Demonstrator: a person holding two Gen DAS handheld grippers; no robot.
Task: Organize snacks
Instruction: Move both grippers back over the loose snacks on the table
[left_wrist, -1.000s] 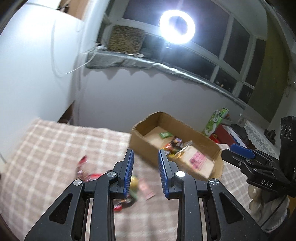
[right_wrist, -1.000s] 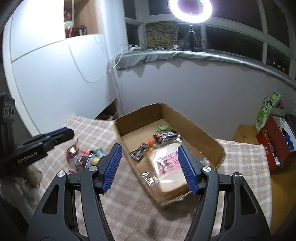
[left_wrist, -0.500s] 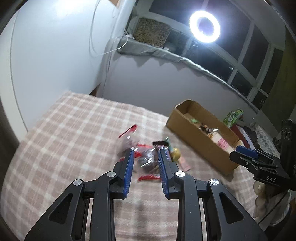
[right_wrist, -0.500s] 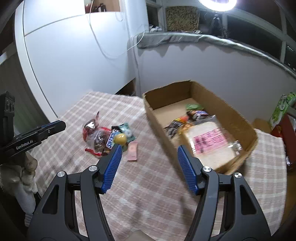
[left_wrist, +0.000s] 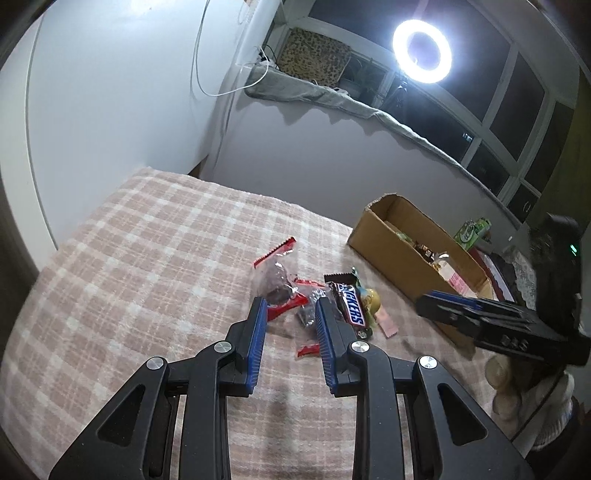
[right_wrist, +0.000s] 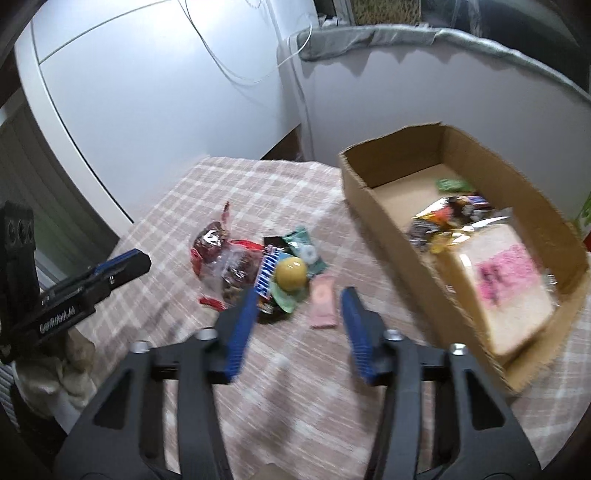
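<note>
Jaws first. Your right gripper (right_wrist: 297, 310): jaws closing, gap middling, nothing pressed between pads; pink wafer packet (right_wrist: 322, 302) lies just ahead in gap line, apart from fingers. Your left gripper (left_wrist: 289, 321): jaws narrow, empty, hovering over clear bag of dark snacks (left_wrist: 275, 280).

Pile on checked cloth (left_wrist: 147, 240): Snickers bar (left_wrist: 351, 304), yellow ball (right_wrist: 291, 273) touching, overlapped. Cardboard box (right_wrist: 373, 206) stands well apart to right, partly filled, bread bag (right_wrist: 506, 284) inside.

Risks: close early and you miss flat packet; thin wrapper may slip; crowded pile invites snagging neighbour; both grippers near, may collide.
</note>
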